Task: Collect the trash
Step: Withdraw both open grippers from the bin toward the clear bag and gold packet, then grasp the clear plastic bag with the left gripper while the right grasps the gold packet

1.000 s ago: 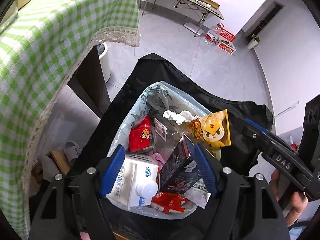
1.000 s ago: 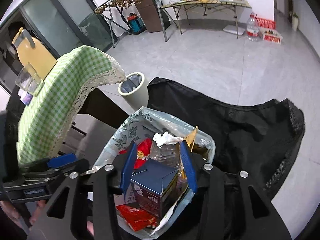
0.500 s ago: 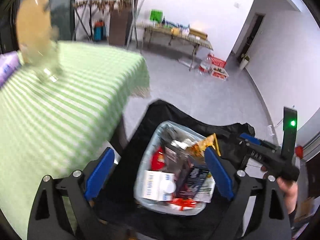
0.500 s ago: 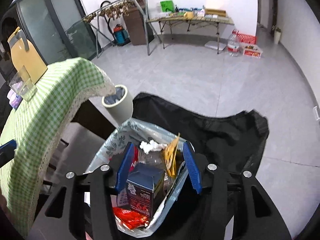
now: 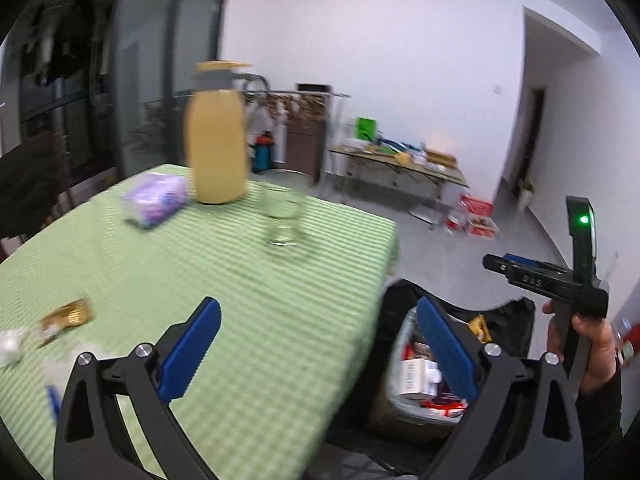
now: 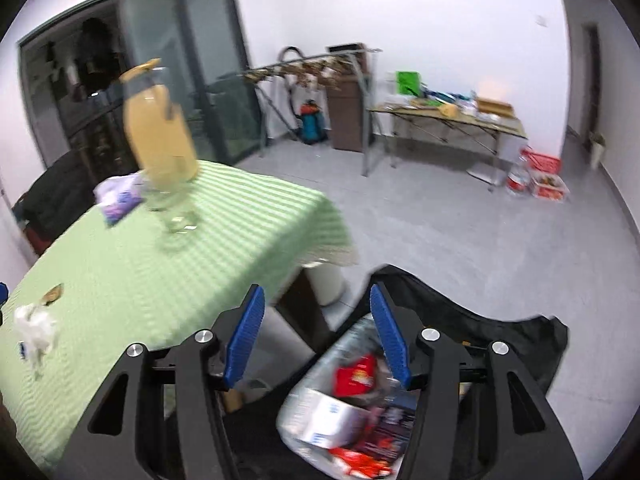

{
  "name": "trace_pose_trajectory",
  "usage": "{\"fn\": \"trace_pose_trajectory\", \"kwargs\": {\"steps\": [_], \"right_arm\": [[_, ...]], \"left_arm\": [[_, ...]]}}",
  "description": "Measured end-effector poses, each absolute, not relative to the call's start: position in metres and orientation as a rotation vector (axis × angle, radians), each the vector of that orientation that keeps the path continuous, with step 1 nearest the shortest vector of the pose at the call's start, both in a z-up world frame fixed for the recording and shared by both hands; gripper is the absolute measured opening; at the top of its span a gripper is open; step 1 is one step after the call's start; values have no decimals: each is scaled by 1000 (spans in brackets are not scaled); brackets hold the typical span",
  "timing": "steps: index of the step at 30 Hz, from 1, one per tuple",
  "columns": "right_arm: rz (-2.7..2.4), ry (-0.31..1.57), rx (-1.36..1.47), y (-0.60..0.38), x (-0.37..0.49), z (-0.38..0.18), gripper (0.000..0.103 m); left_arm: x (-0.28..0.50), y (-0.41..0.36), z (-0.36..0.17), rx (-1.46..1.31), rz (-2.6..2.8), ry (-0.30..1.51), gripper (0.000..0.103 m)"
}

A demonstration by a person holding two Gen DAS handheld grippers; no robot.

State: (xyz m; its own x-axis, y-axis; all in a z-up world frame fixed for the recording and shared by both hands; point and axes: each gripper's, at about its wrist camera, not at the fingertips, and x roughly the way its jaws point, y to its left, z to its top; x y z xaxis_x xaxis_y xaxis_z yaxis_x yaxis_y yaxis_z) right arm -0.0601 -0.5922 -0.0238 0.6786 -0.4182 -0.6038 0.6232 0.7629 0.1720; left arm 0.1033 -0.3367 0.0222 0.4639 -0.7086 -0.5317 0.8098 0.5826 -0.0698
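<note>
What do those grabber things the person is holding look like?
Each gripper, left and right, has black cut-out arms with silver bolts and two ribbed blue pads. The right one has white lettering and a green light. The hand shows a dark sleeve.

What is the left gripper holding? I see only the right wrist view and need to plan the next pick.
Observer: Nothing. The left gripper is aimed at the green checked tablecloth, jaws opening, nothing between them.
Operator: Is the right gripper's indicator on? It sits behind my camera.
Observer: Yes, a green light glows on the right gripper, which a hand grips by the handle; its jaws are opening too, with nothing between them.
</note>
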Motion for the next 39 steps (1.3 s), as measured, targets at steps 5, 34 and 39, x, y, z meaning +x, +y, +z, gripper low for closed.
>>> {"fn": "trace_pose_trajectory", "kwargs": {"steps": [5,34,39], "right_arm": [[-508,548,331,-548,-26,-2,54],[-1,697,0,-332,234,1,65],[53,858,82,-327,310,-25,65]], "left_arm": [[131,-277,37,169,-870,520,95],[429,-31,-90,-162,-262,993,92],[421,-38,-93,-139,-277,932,58]]}}
